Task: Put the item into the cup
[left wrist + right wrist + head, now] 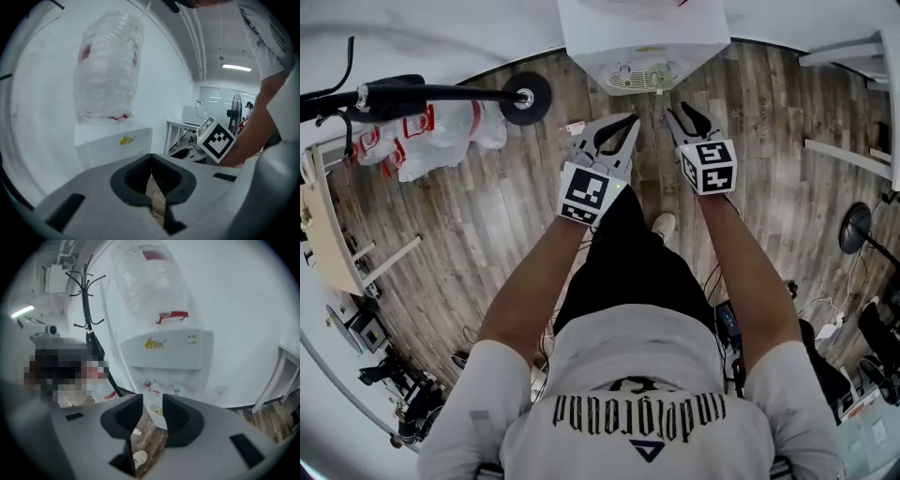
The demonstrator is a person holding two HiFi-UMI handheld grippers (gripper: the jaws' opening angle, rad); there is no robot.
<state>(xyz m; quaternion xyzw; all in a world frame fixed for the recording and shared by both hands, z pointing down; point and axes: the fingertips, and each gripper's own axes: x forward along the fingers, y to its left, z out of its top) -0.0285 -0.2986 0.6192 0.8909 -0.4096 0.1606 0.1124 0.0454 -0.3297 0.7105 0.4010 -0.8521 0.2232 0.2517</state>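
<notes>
White walls are enclosing a wood-plank floor (487,216).
A water dispenser (164,352) is standing against the wall and carrying an upturned bottle (110,65). A black coat stand (86,287) is rising beside it, white plastic bags (441,131) are lying on the floor, and a ceiling light (236,68) is glowing above a white table (180,126).

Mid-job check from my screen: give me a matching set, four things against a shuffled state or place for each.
Things:
1. left hand-held gripper
2. right hand-held gripper
3. water dispenser
4. plastic bags

States or places:
a. on the wood floor, at the head view's left
b. jaws apart, nothing between them
c. against the white wall, straight ahead
d. jaws together, nothing between them

Pairs: 1-d, 2-b, 3-c, 4-a
</notes>
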